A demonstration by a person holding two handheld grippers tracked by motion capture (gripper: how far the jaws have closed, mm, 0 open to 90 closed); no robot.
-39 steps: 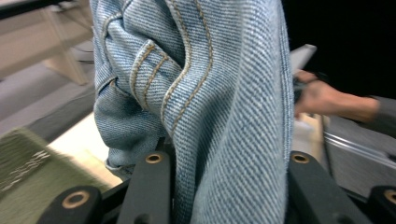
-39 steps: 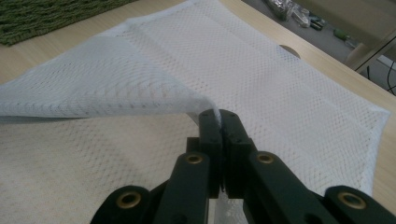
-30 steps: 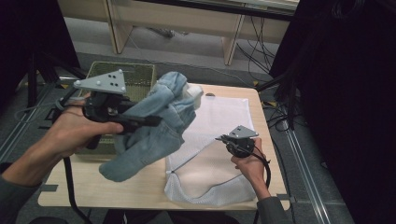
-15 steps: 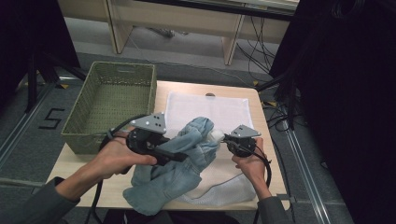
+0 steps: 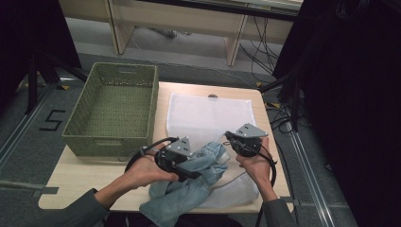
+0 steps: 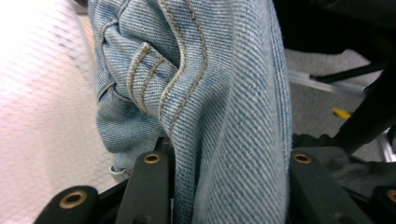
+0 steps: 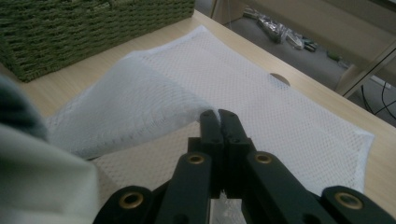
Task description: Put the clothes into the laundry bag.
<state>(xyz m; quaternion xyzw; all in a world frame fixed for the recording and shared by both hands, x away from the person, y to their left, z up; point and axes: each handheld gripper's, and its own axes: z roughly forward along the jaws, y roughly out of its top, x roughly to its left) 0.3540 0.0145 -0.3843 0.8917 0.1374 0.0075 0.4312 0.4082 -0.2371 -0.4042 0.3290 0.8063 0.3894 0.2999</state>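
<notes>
A pair of light blue jeans [image 5: 196,182] lies bunched at the table's front edge, partly over a white mesh bag [image 5: 208,113]. My left gripper [image 5: 189,169] is shut on the denim, and folds of the jeans [image 6: 219,93] rise between its jaws. Just to the right, my right gripper [image 5: 231,141] is shut on the bag's upper layer. In the right gripper view the tips [image 7: 218,116] pinch that layer [image 7: 140,107] and hold it up off the lower one. The jeans' upper end presses against this raised edge.
A green wicker basket [image 5: 113,104] stands at the table's left with nothing in it. Bare wood [image 5: 90,175] runs along the front left. Beyond the table are cables and dark stands on the floor.
My left gripper has brought the jeans down from near the basket, rightward, to the front of the bag beside my right gripper. The right gripper has kept its place.
</notes>
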